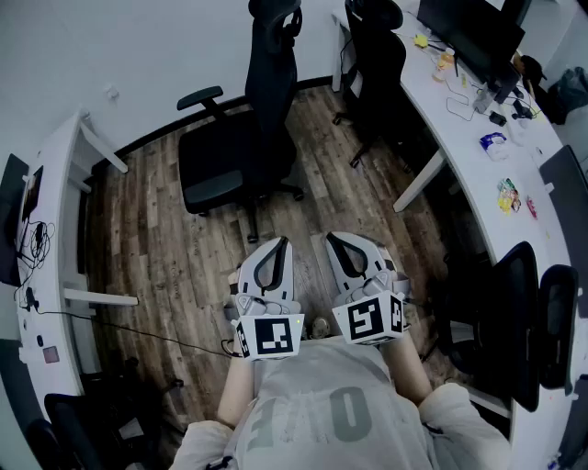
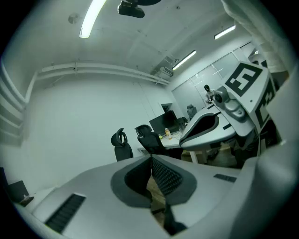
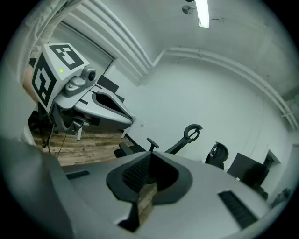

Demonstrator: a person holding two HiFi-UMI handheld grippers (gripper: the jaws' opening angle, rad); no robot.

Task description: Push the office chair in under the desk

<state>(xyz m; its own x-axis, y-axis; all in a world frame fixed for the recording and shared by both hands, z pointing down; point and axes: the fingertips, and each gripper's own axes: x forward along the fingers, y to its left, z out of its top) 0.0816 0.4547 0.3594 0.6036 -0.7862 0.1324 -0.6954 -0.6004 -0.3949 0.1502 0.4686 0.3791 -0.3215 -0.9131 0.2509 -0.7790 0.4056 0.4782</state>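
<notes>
Left gripper [image 1: 276,246] and right gripper [image 1: 335,240], side by side near the person's chest: both tongs pressed together, nothing between.

Ahead, black mesh-backed office chair with armrests [image 1: 225,165] stands free on the wood-plank floor [image 1: 156,248], apart from both desks: small white desk [image 1: 57,184] at left, long curved white desk [image 1: 464,128] at right.

Farther along that desk's edge, second black chair [image 1: 377,55]; dark monitor [image 1: 469,27] on top.

A black mesh-backed office chair [image 1: 234,156] stands free on the brown wooden plank floor [image 1: 165,257], apart from the long white table [image 1: 439,108] at right. The left gripper [image 1: 277,242] and right gripper [image 1: 333,239] sit side by side, jaws together, pointing toward it.
</notes>
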